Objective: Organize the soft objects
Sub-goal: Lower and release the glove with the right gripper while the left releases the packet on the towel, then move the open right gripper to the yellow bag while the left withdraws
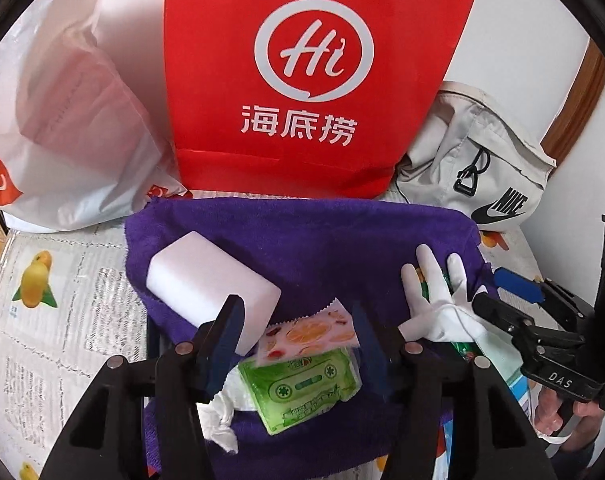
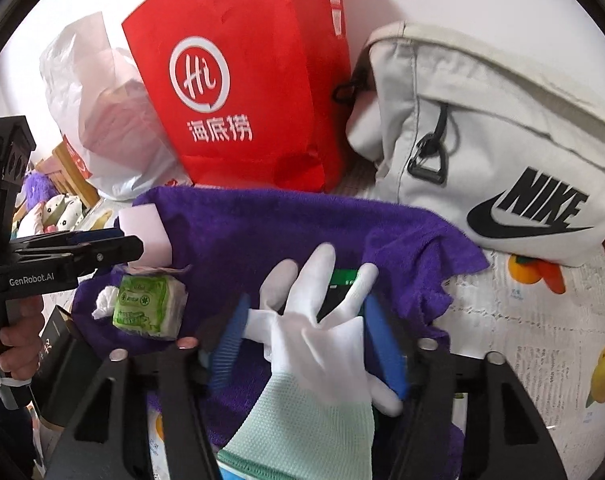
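A purple towel [image 1: 322,240] [image 2: 262,232] lies spread on the table and carries the soft things. On its left stands a white sponge block [image 1: 206,280] [image 2: 146,228]. A fruit-print tissue packet [image 1: 306,332] overlaps a green tissue packet [image 1: 302,388] [image 2: 150,306], with a crumpled white tissue [image 1: 222,412] beside them. My left gripper [image 1: 298,320] is open, and both packets lie loose between its fingers. A white glove [image 2: 314,320] [image 1: 434,296] with a mint cuff lies on the towel's right, over a green and black item. My right gripper [image 2: 306,336] is open astride the glove.
A red paper bag [image 1: 310,72], a white plastic bag [image 1: 62,112] and a beige Nike bag [image 2: 502,140] stand close behind the towel against the wall. A fruit-print tablecloth [image 1: 62,340] covers the table. A person's hand [image 2: 10,344] holds the left gripper's handle.
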The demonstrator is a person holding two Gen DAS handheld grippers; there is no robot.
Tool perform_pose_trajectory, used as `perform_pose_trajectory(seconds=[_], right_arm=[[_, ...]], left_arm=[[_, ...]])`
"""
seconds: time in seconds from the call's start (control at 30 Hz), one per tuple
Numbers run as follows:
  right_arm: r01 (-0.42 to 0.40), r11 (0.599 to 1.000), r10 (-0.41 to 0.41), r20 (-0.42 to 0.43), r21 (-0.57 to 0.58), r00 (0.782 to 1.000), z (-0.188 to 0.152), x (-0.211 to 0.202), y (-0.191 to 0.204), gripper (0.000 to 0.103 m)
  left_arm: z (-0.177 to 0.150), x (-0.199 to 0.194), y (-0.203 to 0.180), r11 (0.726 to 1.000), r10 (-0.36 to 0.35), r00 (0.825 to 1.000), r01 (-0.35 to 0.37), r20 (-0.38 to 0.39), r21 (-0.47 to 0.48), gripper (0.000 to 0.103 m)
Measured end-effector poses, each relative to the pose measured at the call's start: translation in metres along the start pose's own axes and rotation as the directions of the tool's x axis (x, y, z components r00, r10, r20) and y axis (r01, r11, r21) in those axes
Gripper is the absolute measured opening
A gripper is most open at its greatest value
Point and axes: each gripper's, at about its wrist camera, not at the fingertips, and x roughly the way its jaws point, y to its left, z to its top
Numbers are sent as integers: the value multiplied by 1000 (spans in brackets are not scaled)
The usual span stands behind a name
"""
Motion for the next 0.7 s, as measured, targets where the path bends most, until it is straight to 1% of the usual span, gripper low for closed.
perform_pose_trajectory(seconds=[0.1, 0.2, 0.33, 0.47, 0.7], right_arm=[[-1, 1000, 1, 14, 4, 1000, 1, -11, 2, 63], [-1, 1000, 1, 34, 0, 999, -2, -28, 8, 67], [27, 1000, -26, 66, -10, 997, -12, -57, 19, 69], [22, 1000, -22, 85, 1, 996, -31, -90, 28, 69], [-14, 999, 10, 77, 49, 997, -70, -126, 49, 69]], left_arm=[[-2, -9, 1, 1000, 3, 1000, -3, 6, -4, 54], [-7, -24, 2, 1000, 0, 1000, 0, 19, -7, 54], [-17, -46, 6, 1000, -6, 1000, 6, 30, -13, 54], [-33, -70, 8, 1000, -13, 999, 14, 49, -16, 54], [-71, -105, 6, 1000, -18, 998, 18, 55, -4, 54]])
